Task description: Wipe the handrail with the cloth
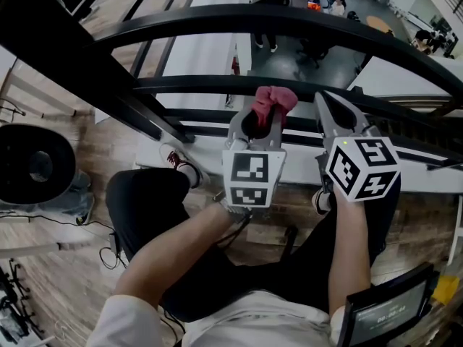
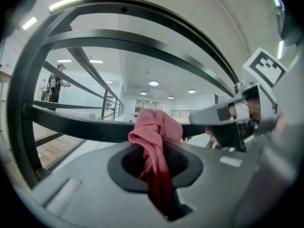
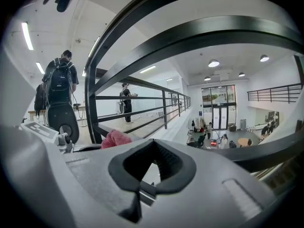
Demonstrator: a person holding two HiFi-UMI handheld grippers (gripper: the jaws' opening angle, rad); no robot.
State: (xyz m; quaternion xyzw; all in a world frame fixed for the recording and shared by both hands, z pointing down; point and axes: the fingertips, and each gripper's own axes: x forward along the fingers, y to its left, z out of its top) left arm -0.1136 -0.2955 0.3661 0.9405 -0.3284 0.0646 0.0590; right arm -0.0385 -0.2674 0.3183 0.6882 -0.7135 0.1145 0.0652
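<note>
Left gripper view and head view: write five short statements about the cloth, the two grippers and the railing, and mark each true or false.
1. The left gripper is clamped on a pink cloth. True.
2. The right gripper grips a second cloth. False: its jaws are shut with nothing between them.
3. The handrail is made of dark bars. True.
4. The cloth hangs loose over the top bar, free of both grippers. False: it sits in the left gripper's jaws.
5. Both grippers are held side by side, close to the railing. True.
</note>
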